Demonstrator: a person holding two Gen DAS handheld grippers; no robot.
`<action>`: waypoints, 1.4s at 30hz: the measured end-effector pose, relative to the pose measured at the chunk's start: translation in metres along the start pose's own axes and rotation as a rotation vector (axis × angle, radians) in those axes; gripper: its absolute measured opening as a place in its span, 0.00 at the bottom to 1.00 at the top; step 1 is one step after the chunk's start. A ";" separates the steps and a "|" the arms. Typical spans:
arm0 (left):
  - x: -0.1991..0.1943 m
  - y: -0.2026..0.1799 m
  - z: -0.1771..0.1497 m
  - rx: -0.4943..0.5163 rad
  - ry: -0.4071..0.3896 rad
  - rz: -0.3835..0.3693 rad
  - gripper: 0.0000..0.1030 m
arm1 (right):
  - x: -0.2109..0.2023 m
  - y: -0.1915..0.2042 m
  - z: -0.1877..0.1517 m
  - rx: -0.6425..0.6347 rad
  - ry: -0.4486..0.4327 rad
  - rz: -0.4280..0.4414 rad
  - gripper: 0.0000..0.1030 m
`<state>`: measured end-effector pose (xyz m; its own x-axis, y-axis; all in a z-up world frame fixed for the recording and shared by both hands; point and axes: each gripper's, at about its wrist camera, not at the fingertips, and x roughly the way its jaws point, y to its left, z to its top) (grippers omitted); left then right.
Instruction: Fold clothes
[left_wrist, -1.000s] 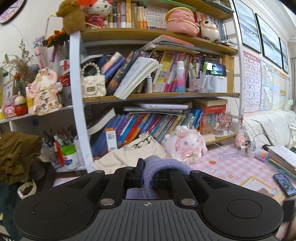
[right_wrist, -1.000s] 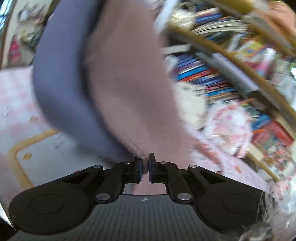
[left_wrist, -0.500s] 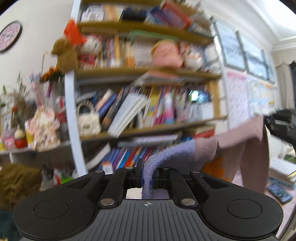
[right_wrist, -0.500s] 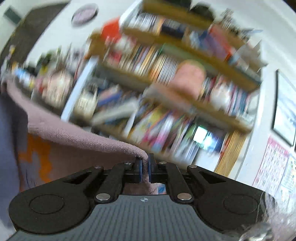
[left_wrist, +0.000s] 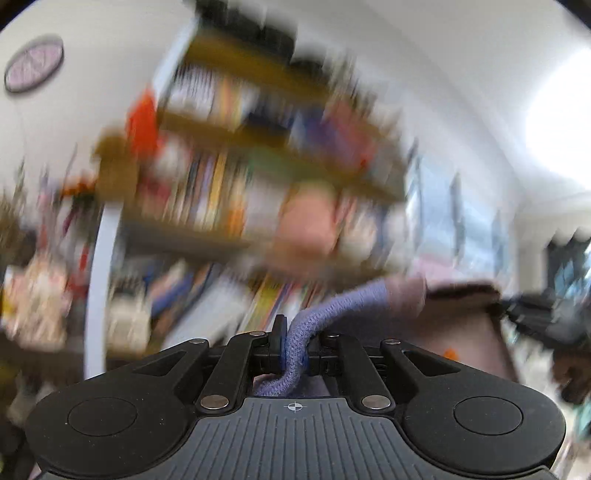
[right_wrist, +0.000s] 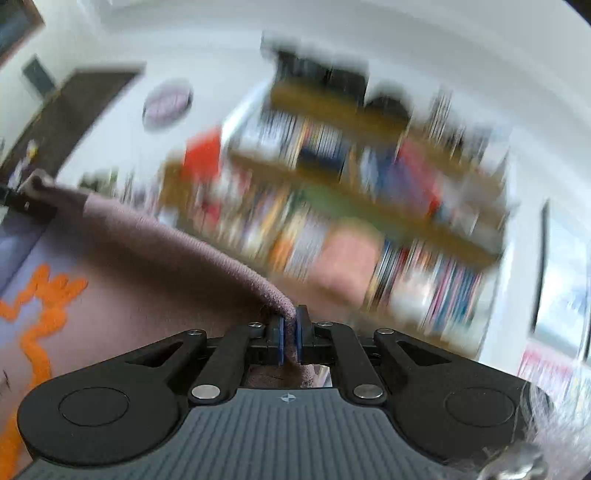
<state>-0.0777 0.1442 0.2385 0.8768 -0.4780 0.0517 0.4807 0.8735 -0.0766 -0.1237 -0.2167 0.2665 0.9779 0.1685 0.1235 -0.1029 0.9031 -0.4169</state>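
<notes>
A mauve-pink sweater (right_wrist: 122, 280) with lavender ribbed trim and an orange print (right_wrist: 40, 302) hangs stretched in the air between both grippers. My left gripper (left_wrist: 294, 345) is shut on the lavender ribbed edge (left_wrist: 332, 306), which runs right toward the pink body (left_wrist: 458, 314). My right gripper (right_wrist: 290, 341) is shut on the pink top edge. Each view shows the other gripper at the far end of the cloth: the right one (left_wrist: 543, 317) at that view's right edge, the left one (right_wrist: 22, 199) at this view's left edge. Both views are motion-blurred.
A tall bookshelf (left_wrist: 236, 192) packed with books and toys fills the background, also seen as the bookshelf (right_wrist: 369, 206) in the right wrist view. A round wall clock (left_wrist: 33, 68) hangs left of it. Framed pictures (left_wrist: 458, 221) line the right wall.
Both grippers have lifted and tilted upward, so the table has left view and the ceiling shows. The sweater is now spread wider between them, with the orange print exposed.
</notes>
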 end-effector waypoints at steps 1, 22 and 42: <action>0.023 0.007 -0.020 -0.005 0.101 0.027 0.12 | 0.018 -0.001 -0.018 0.036 0.078 0.019 0.07; 0.088 0.028 -0.185 0.039 0.725 0.311 0.71 | 0.256 0.050 -0.304 0.054 0.965 0.181 0.07; 0.076 0.018 -0.247 -0.048 0.895 0.310 0.72 | 0.155 0.074 -0.270 0.143 0.844 0.188 0.68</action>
<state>-0.0009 0.1008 -0.0049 0.6370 -0.1360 -0.7588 0.2082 0.9781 -0.0005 0.0689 -0.2303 0.0111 0.7447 0.0219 -0.6670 -0.2425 0.9401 -0.2398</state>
